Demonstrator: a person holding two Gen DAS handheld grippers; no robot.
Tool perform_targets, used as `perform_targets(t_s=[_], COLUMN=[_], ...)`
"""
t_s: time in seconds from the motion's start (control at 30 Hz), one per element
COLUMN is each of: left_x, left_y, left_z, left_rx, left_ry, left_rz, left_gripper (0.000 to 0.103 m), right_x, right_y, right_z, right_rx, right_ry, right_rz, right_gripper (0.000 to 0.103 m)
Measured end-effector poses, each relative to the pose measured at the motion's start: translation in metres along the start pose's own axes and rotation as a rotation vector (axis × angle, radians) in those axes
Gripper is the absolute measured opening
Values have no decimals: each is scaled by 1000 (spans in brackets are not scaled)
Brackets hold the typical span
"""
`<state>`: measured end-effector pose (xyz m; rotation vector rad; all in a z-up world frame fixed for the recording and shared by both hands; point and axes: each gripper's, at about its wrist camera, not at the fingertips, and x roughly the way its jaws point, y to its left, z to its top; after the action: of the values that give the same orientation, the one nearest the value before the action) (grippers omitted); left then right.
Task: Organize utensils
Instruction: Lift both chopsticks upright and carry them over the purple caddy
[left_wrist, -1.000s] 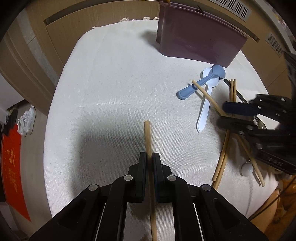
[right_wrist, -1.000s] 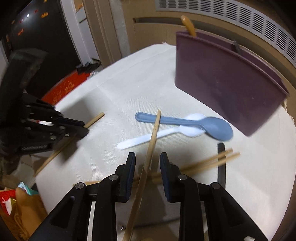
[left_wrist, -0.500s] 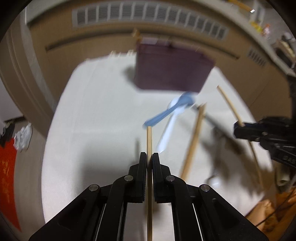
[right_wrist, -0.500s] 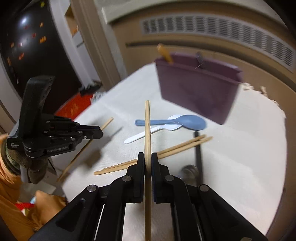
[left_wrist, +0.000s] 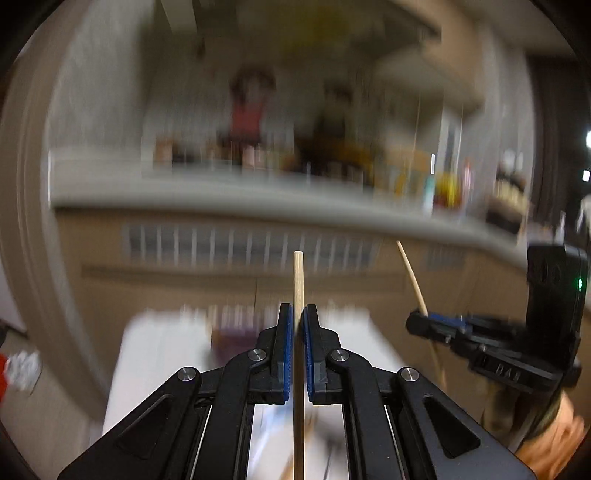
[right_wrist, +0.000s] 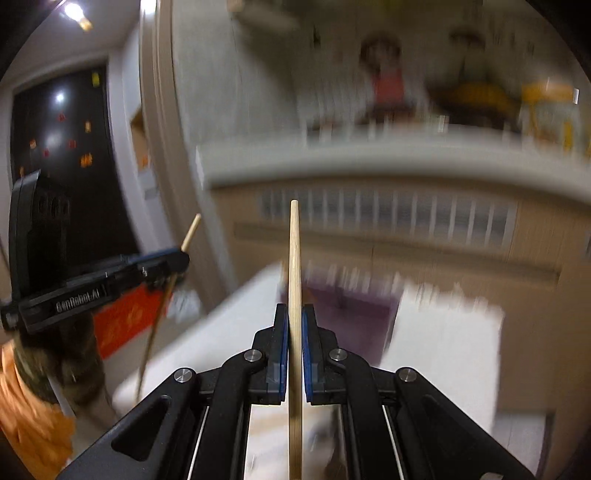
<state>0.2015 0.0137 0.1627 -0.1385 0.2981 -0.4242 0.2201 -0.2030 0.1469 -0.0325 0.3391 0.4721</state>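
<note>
Background is a blurry kitchen-ish room: a counter (left_wrist: 258, 199) full of jars and bottles, a slatted vent (right_wrist: 388, 214) under it, and low down a white-clothed table (right_wrist: 450, 350) with a purple holder (right_wrist: 354, 314) at its far side.

Both tongs are clamped tight on a chopstick each. The left gripper (left_wrist: 298, 354) has its chopstick (left_wrist: 298, 280) standing straight up between the blue pads, tip well above the jaws. The right gripper (right_wrist: 294, 354) pinches the other chopstick (right_wrist: 294, 258) the same way, and you can see it off to the right in the left view with the stick leaning a bit.

My guess at the step: carry both sticks over to the purple holder and drop them in. To do it well I'd bring each one over the opening before tipping it down, lower until the end is inside the rim, then let go — releasing high probably means a bounce-out. One at a time would be safer, so the two tools don't bump over the holder.

Writing: the left tool's side reads "GenRobotAI" or close to it in the right view — small and slightly soft. The lettering on the right tool is too blurred to read.
</note>
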Motion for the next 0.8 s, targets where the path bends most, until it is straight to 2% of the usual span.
perform_targets(t_s=[0.03, 0.17, 0.27, 0.37, 0.57, 0.67, 0.8], left_x=[1, 22, 54, 99, 173, 196, 209], left_y=[-1, 7, 18, 37, 69, 81, 92], left_z=[16, 44, 46, 39, 12, -2, -12], left_rx=[-8, -15, 6, -16, -65, -96, -137], left_ry=[-85, -281, -337, -315, -214, -181, -164], left_rz=[4, 32, 65, 58, 72, 72, 63], left_gripper=[6, 6, 6, 6, 6, 6, 6], right_x=[-1, 8, 27, 62, 151, 178, 186], right_y=[0, -6, -13, -25, -50, -62, -70], right_z=[17, 59, 64, 59, 33, 17, 4], right_rx=[-9, -28, -34, -37, -35, -17, -18], right_ry=[-49, -184, -235, -237, -111, -48, -24], right_rz=[-13, -33, -36, -31, -67, -73, -86], right_gripper=[7, 7, 7, 7, 7, 7, 7])
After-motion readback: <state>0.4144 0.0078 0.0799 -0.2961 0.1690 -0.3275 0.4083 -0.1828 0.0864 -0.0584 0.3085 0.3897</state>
